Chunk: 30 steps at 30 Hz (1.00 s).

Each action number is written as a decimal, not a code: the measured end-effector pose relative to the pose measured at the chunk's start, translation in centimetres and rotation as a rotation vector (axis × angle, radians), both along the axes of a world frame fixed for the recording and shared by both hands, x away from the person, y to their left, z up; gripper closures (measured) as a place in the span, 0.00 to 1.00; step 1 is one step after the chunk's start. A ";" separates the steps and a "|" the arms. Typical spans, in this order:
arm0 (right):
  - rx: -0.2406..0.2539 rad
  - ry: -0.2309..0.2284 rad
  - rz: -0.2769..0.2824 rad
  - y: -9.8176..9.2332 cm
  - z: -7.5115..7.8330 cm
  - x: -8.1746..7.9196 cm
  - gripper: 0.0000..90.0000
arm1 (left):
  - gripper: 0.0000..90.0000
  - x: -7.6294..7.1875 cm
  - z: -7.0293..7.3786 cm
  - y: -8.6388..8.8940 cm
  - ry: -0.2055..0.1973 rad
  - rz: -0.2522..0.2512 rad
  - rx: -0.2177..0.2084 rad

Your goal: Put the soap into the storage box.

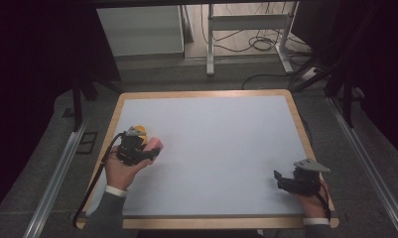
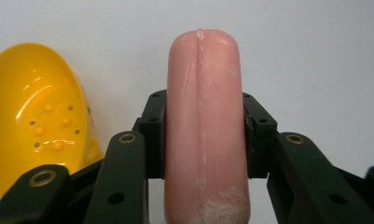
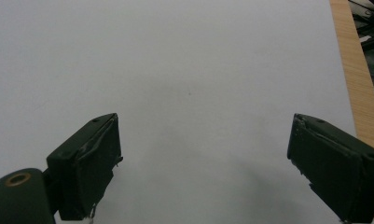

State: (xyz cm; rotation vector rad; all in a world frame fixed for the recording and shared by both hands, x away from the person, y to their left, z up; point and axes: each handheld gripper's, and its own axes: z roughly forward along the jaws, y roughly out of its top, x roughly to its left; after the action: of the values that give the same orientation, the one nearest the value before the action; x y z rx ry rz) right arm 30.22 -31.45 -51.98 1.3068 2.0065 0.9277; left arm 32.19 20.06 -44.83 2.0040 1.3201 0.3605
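**Pink sausage clamped in left tongs, right tongs wide apart**

Pink, smooth, w/ a seam down its middle: a toy sausage (image 2: 205,130) sits btwn the pads of the left tongs (image 2: 205,135), which are clenched on it. Both black jaws press its sides about halfway along; rounded tip sticks out well past the pads, lower end runs back toward the camera, w/ whitish scuffing near the bottom. In the high view the left tongs (image 1: 146,151) are at the left part of the surface (image 1: 216,144), held in the person's left hand (image 1: 121,171), grey sleeve & white cuff behind; pink end of the sausage (image 1: 156,144) pokes out to the right of them.

Just beside the sausage, on its left in the left gripper view, lies a yellow plastic cup-like piece (image 2: 40,116) w/ small holes & bumps inside, tipped on its side. High view shows the yellow piece (image 1: 138,131) close behind the tongs; touching or not, can't tell.

Right tongs (image 3: 205,168) are released: jaws stand wide apart, nothing btwn them, just white surface ahead. In the high view the right tongs (image 1: 281,179) are near the front right corner, in the right hand (image 1: 313,198), well apart from the left ones.

Surface = white sheet on a wood-edged board (image 1: 300,126); wood strip also at the right edge in the right gripper view. Beyond: grey floor, cables, metal frame legs (image 1: 210,44).
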 end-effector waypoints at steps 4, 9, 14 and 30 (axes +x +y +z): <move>-0.001 0.003 -0.002 0.0 -0.1 0.0 0.10 | 0.67 0.3 0.2 0.4 -0.001 0.012 -0.001; 0.005 -0.001 0.001 0.0 0.1 0.0 0.10 | 0.67 0.6 0.5 1.0 -0.004 0.019 -0.004; -0.002 0.004 -0.003 0.0 -0.1 0.0 0.10 | 0.67 1.0 0.8 1.5 -0.003 0.029 -0.003; -0.005 0.004 -0.006 -0.1 -0.1 0.0 0.10 | 0.67 2.3 0.8 2.7 -0.010 0.076 0.000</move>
State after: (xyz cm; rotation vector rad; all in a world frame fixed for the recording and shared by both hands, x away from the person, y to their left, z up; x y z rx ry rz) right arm 30.24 -31.53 -52.09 1.3123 2.0053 0.9169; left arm 34.51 22.74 -43.98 1.9535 1.3928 0.4057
